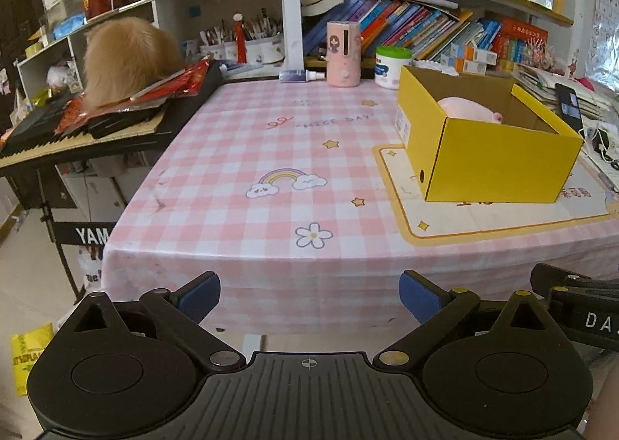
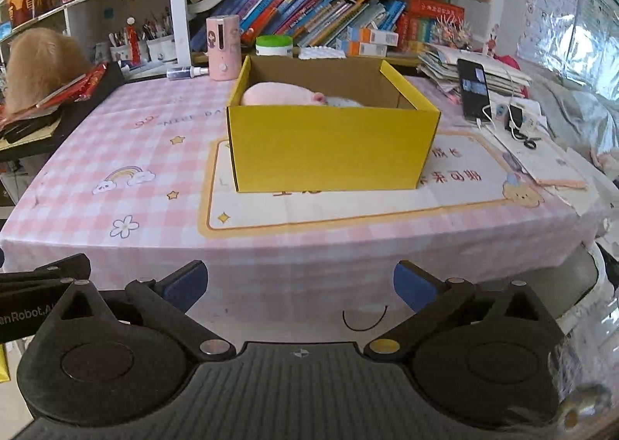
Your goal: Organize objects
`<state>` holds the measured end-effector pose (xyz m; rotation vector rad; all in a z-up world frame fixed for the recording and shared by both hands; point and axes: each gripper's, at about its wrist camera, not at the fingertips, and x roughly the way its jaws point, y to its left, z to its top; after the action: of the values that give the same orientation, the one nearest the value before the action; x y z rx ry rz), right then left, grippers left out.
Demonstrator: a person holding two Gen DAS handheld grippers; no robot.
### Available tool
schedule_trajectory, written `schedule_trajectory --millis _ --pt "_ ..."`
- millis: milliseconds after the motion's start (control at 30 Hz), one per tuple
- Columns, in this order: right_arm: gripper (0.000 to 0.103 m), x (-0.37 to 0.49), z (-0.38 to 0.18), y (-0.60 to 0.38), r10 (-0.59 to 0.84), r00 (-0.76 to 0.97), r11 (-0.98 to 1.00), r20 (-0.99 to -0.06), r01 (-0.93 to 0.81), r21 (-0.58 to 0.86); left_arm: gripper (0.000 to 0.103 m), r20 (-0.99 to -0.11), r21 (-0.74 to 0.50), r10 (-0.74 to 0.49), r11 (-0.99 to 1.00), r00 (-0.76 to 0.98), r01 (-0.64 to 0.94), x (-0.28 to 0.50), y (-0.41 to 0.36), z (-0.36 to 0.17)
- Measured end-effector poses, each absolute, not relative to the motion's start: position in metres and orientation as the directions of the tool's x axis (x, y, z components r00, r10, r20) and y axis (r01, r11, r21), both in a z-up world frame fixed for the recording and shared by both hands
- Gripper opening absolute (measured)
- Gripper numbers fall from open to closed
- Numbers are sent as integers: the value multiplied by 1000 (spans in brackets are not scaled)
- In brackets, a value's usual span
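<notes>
Sitting on a mat (image 2: 348,208) on the pink checked table (image 2: 127,138), the yellow box (image 2: 332,146) is already filled with a soft pink toy (image 2: 282,93), and something pale is seen beside it inside. No loose toys are seen on the table in front, so the tidying is judged to be almost done or finished. The left gripper (image 1: 309,295) is held wide with nothing in it. The right gripper (image 2: 300,285) is held wide and empty too, near the table edge, well apart from the box.
</notes>
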<state>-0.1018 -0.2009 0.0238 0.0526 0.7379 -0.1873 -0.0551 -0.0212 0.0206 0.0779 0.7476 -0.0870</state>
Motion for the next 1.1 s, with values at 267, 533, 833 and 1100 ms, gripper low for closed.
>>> schedule_trajectory --millis 267,533,833,1100 --pt "103 -105 24 -201 -157 711 979 -685 201 -15 100 -658 38 -75 990 749 133 -60 -23 25" --pt "103 -108 25 -203 -151 713 980 -685 197 -11 100 -661 51 -76 988 747 145 -63 -27 26" --pt "103 -108 26 -203 -150 714 981 -684 196 -10 100 -658 64 -67 987 750 145 -64 -29 27" --pt "103 -109 27 -201 -150 712 981 -686 195 -12 100 -662 66 -57 989 747 134 -63 -28 28"
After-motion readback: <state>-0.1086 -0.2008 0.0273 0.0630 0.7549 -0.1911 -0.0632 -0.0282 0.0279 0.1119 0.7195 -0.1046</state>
